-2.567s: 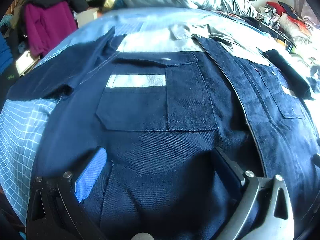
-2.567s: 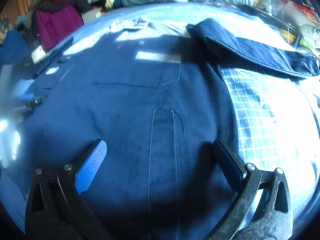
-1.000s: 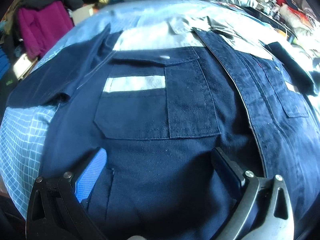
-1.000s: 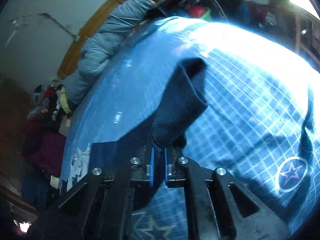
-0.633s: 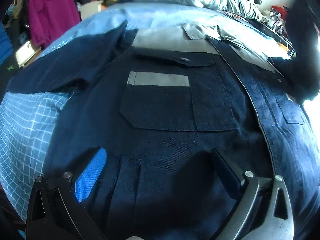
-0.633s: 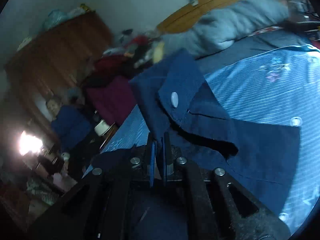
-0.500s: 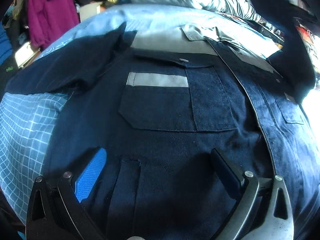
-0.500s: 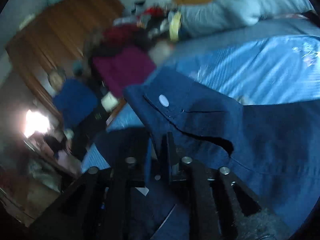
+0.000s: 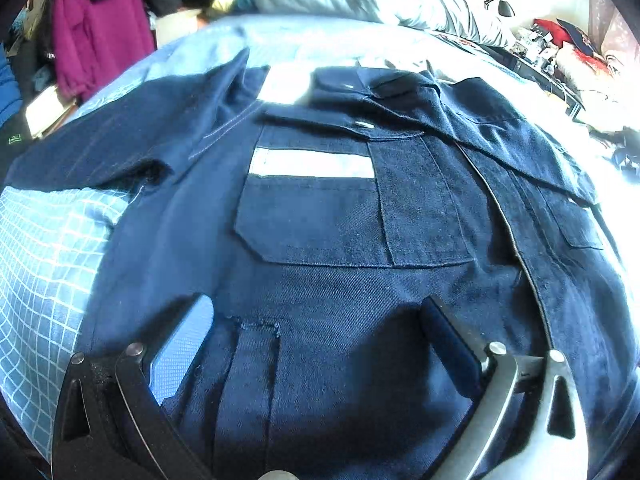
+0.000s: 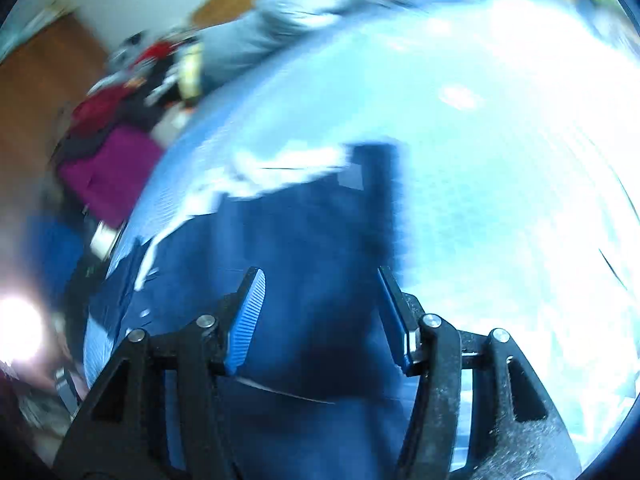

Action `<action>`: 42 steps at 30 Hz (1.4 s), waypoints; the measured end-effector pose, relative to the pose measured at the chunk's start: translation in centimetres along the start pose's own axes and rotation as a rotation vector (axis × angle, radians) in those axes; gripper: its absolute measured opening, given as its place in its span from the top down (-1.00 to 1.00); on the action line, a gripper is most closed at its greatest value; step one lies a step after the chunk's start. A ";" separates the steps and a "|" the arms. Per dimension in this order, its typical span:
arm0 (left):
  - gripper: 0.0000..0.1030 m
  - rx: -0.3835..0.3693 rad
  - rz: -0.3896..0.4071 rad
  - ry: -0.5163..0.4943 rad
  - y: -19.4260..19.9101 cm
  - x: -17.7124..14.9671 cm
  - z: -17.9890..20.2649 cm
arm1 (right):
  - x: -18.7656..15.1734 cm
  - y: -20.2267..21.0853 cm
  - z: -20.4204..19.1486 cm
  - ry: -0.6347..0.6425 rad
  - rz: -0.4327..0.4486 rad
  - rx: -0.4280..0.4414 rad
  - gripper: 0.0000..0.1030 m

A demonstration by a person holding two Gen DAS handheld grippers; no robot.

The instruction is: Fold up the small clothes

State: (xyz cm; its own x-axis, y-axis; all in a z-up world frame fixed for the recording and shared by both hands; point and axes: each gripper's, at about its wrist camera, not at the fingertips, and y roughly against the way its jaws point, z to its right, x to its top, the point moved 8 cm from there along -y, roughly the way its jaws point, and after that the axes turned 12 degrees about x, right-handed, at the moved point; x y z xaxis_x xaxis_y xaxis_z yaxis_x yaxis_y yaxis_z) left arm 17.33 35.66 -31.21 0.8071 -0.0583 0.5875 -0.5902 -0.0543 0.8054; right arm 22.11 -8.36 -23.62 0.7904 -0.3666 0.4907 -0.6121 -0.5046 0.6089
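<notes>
Navy work shirt lying face-up across blue checked bedsheet, filling nearly all of the left wrist view. Left gripper hovering low over the shirt's lower front, jaws spread wide, cloth passing beneath both fingers and between them, nothing pinched. Right gripper also standing spread, over dark blue cloth, holding nothing. Right sleeve lying folded inward across the chest, slanting from the collar area toward the right edge. Left sleeve stretching out sideways toward the left. Long axis running away from the left gripper, collar end far, hem end near and cut off by the frame. Chest pocket with pale reflective strip showing clearly. Right wrist view smearing heavily with motion blur, washing out to white on its right side; shirt details there hard to make out. Clutter of clothes showing beyond the bed.
</notes>
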 end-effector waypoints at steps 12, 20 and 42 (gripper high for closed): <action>-1.00 0.057 -0.007 0.036 0.4 0.5 -0.9 | -3.1 -1.1 4.0 -0.167 -0.027 0.160 0.95; -0.99 0.104 0.042 0.355 3.7 2.7 -13.7 | -2.8 0.9 4.6 -0.091 -0.050 0.091 0.52; -0.36 0.048 -0.060 0.806 -10.9 10.4 -38.5 | -4.9 1.7 2.1 -0.076 0.008 0.002 0.11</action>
State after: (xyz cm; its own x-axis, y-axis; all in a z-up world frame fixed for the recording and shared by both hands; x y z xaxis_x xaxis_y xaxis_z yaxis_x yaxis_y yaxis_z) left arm 32.73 74.05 -30.86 0.5892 0.6818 0.4336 -0.5306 -0.0783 0.8440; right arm 17.27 -9.10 -26.26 0.7853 -0.4288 0.4466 -0.6182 -0.5028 0.6042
